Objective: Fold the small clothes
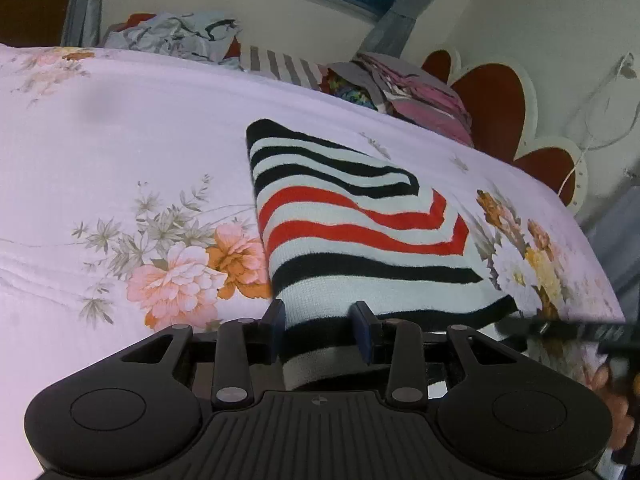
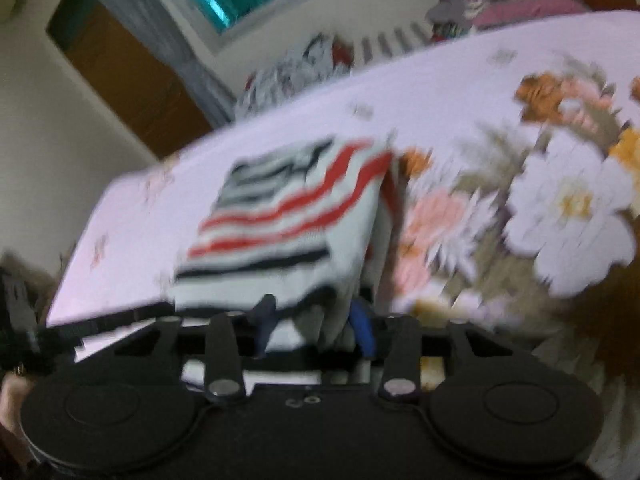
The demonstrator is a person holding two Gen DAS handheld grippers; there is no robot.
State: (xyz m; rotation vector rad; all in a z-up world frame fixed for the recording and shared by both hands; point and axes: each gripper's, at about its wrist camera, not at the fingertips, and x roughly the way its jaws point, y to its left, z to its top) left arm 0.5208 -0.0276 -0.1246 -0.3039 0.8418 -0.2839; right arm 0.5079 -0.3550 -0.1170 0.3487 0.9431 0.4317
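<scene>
Gripping the near hem of the red, black and white striped knit garment [image 1: 360, 232] on the floral pink bed sheet [image 1: 120, 152], the left hand-held gripper [image 1: 320, 322] and right hand-held gripper [image 2: 312, 320] each pinch cloth, seemingly mid-fold, with carrying that edge evenly across looking like the next move.

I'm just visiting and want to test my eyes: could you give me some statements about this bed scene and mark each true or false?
1. The sweater has black, white and red stripes. True.
2. The sweater lies on a bare wooden table. False: it lies on a bed sheet printed with flowers.
3. The left tongs have the sweater's near edge between their fingers. True.
4. The right tongs are far from the sweater. False: sweater fabric sits between their fingers, though that view is blurred.
5. A pile of clothes sits at the bed's far side. True.
6. The headboard is blue. False: it is red with cream edging.
</scene>
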